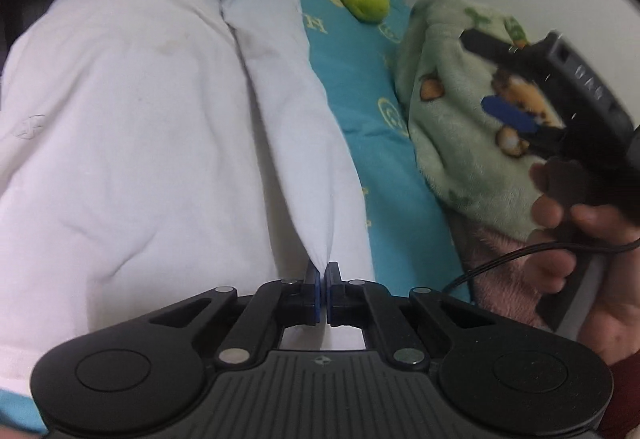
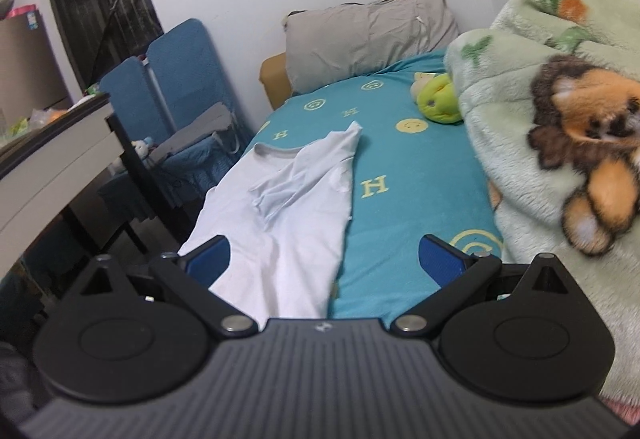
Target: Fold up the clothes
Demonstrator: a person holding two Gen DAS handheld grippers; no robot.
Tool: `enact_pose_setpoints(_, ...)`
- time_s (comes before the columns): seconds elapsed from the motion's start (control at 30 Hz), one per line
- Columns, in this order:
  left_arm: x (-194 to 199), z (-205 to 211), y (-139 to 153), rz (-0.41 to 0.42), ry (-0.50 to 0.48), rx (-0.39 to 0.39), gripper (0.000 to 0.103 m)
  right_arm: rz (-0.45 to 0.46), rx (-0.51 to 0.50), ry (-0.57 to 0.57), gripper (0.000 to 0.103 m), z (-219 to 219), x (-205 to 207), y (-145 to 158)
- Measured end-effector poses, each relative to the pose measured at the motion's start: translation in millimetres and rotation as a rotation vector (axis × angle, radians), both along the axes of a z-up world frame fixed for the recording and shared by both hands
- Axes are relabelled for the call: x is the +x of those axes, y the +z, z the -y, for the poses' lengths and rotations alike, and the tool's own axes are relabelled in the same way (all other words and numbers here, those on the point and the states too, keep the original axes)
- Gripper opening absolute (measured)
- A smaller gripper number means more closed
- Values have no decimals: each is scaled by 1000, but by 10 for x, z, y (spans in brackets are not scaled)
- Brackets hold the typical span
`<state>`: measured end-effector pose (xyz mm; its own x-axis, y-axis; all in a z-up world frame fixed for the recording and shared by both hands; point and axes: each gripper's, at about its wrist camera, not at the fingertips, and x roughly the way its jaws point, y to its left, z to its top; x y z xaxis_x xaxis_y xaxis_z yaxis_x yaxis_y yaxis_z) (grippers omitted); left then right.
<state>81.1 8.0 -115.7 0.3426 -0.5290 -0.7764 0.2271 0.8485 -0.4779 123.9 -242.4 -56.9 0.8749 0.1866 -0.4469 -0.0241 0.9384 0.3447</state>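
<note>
A white T-shirt (image 1: 132, 111) lies along the left side of a bed with a teal sheet (image 1: 360, 111). Its right side is folded over toward the middle. My left gripper (image 1: 323, 273) is shut on the bottom corner of that folded flap, which pulls up into a point between the blue pads. In the right wrist view the same white T-shirt (image 2: 288, 207) stretches away, collar at the far end. My right gripper (image 2: 326, 259) is open, held above the shirt's near edge and the teal sheet (image 2: 404, 179), with nothing between its fingers. A hand (image 1: 580, 239) holds it in the left wrist view.
A green fleece blanket with a lion print (image 2: 552, 143) is heaped along the bed's right side. A green plush toy (image 2: 438, 101) and a grey pillow (image 2: 368, 35) lie at the head. A white desk (image 2: 48, 167) and blue chair (image 2: 168, 87) stand left of the bed.
</note>
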Motion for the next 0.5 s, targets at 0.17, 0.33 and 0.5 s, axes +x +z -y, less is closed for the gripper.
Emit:
enact_pose_setpoints(0.17, -90, -41, -97, -30, 42, 113, 2, -7, -39, 38, 102, -147, 23, -24)
enact_pose_setpoints(0.33, -189, -45, 28, 42, 70, 204, 29, -9, -60, 58, 102, -230, 20, -38)
enact_pose_setpoints(0.5, -151, 9, 543, 251, 110, 255, 78, 31, -52, 50, 102, -232, -40, 25)
